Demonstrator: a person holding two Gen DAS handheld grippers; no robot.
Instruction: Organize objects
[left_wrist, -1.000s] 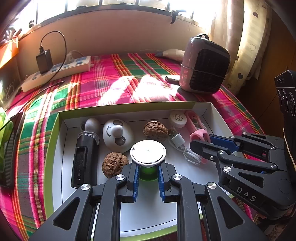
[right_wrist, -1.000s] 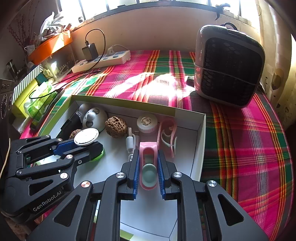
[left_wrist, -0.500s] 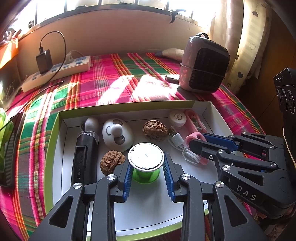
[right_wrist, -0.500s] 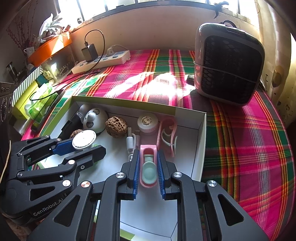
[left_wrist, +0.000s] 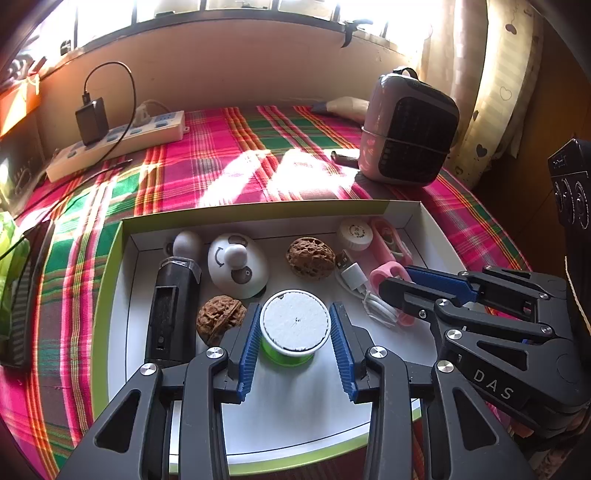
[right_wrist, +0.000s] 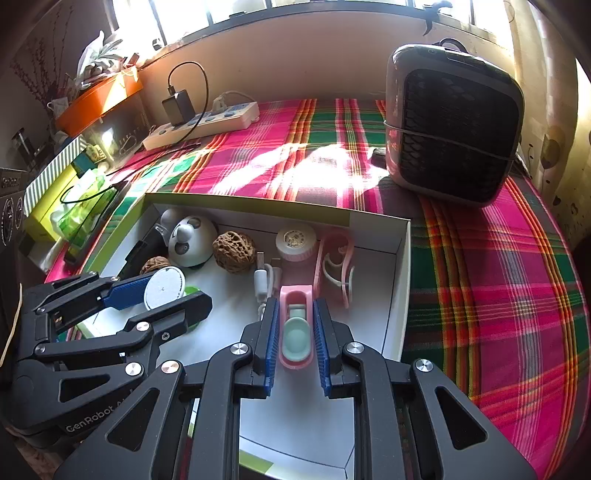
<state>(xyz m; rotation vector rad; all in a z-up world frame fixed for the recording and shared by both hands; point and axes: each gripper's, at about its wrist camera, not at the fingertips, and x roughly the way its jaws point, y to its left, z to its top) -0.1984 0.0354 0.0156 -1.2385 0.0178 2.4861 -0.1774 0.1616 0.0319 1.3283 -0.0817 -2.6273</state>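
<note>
**A:** What is the left gripper (left_wrist: 295, 334) doing?

**B:** Its jaws have just been opening. They stand wide on either side of the green spool (left_wrist: 293, 328) with the white top, and a gap shows on both sides, so nothing is gripped. The spool stands upright on the floor of the white tray (left_wrist: 424, 221), in its near middle.

**A:** And the right gripper (right_wrist: 295, 332)?

**B:** Narrow, and its jaws have just been opening a little. The pink clip (right_wrist: 295, 328) with the pale green pad lies between the blue pads; a thin gap shows on each side, so it looks let go, resting on the tray floor towards the right wall.

**A:** What lies around them?

**B:** Just left of the spool, a walnut (left_wrist: 219, 317), and left of that a black cylinder (left_wrist: 171, 306). Farther back, a white panda-faced toy (left_wrist: 236, 266), a second walnut (left_wrist: 310, 256), a small round white tin (left_wrist: 354, 234) and a pink holder (left_wrist: 391, 242). A white USB cable (left_wrist: 354, 277) lies between the spool and the clip.

**A:** And outside the tray?

**B:** It sits on a bench under a pink and green plaid cloth (right_wrist: 498, 277). A small heater (right_wrist: 454, 122) stands far right, a power strip (left_wrist: 118, 142) far left.
</note>
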